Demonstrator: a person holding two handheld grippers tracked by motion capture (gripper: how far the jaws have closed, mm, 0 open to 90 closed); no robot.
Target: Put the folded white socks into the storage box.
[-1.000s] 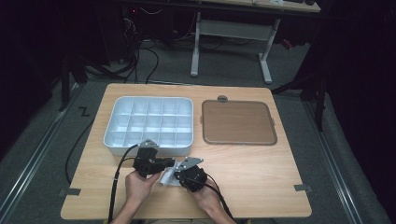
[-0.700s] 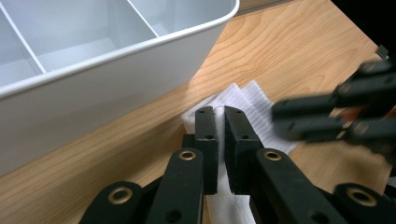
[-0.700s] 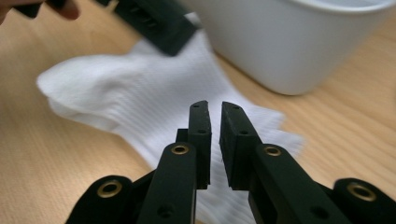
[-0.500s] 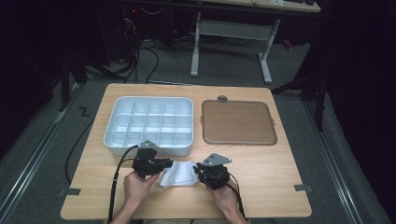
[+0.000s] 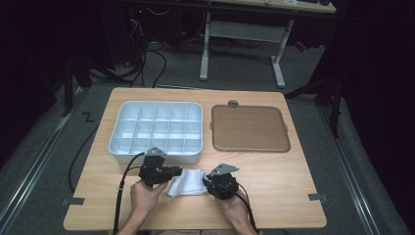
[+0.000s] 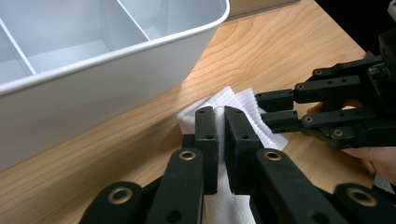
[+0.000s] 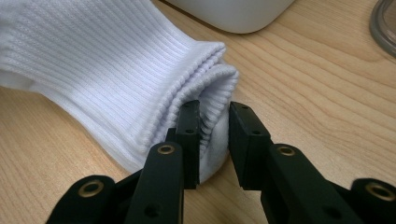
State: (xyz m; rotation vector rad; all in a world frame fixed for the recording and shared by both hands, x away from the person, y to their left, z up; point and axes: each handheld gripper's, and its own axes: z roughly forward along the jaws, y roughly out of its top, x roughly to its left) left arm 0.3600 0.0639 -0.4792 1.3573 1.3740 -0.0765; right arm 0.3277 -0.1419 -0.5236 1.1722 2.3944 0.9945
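Observation:
A white ribbed sock (image 5: 192,182) lies on the wooden table near the front edge, stretched between my two grippers. My left gripper (image 5: 179,173) points right and is shut on the sock's (image 6: 243,100) left end; its jaws (image 6: 219,112) sit almost together with cloth pinched between them. My right gripper (image 5: 205,179) meets it from the right. Its jaws (image 7: 212,109) have just been opening and stand a little apart, with a fold of the sock's cuff (image 7: 116,60) lying loosely between them.
A white compartment bin (image 5: 117,147) stands just behind the left gripper, and its rounded wall (image 6: 116,70) is close. A brown flat tray (image 5: 249,128) lies at the back right, with a small grey round piece (image 5: 233,103) behind it.
The right gripper has moved right, away from the left one, drawing the sock out wider between them. Its jaws have parted. The left gripper has stayed put.

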